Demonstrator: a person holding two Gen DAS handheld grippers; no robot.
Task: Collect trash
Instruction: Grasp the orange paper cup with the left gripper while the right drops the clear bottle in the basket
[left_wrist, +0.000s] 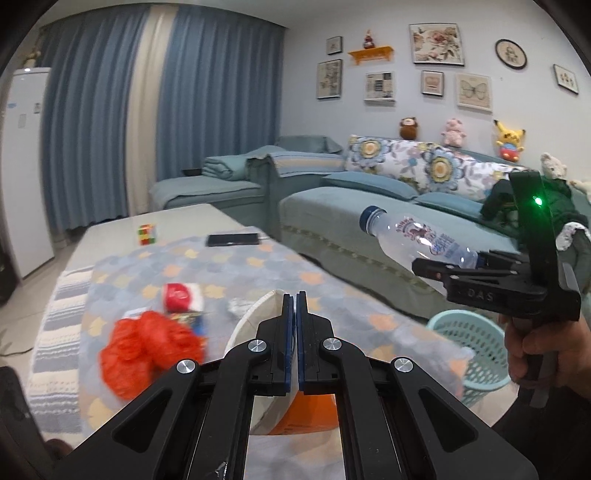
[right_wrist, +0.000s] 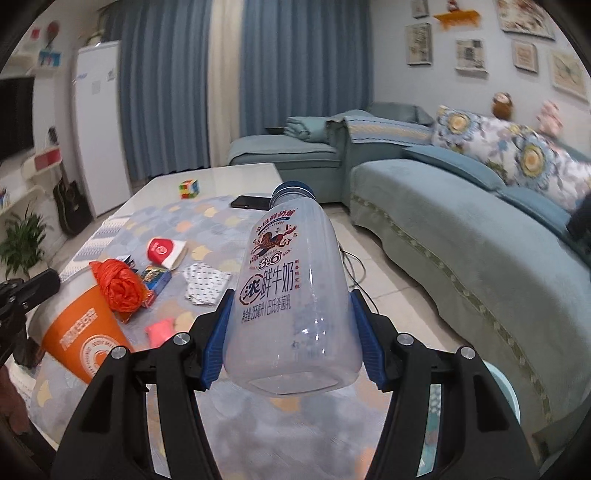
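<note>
Left tongs: closed on the rim of an orange-and-white paper cup, which is tilted above the near end of the desk.
Right tongs: blue pads clamped on both sides of a clear plastic milk bottle, near its base; blue cap pointing away toward 12 o'clock.
Bottle position: held in the air at 3 o'clock of the desk, above a pale green basket standing on the floor.
Trash on the desk: red net bag at 9 o'clock of the left tongs; red-and-white wrapper just beyond it; foil pill sheet and small pink scrap nearby.
Other things: puzzle cube and dark phone at the far end.
Sofa: along the desk's 3 o'clock side.
</note>
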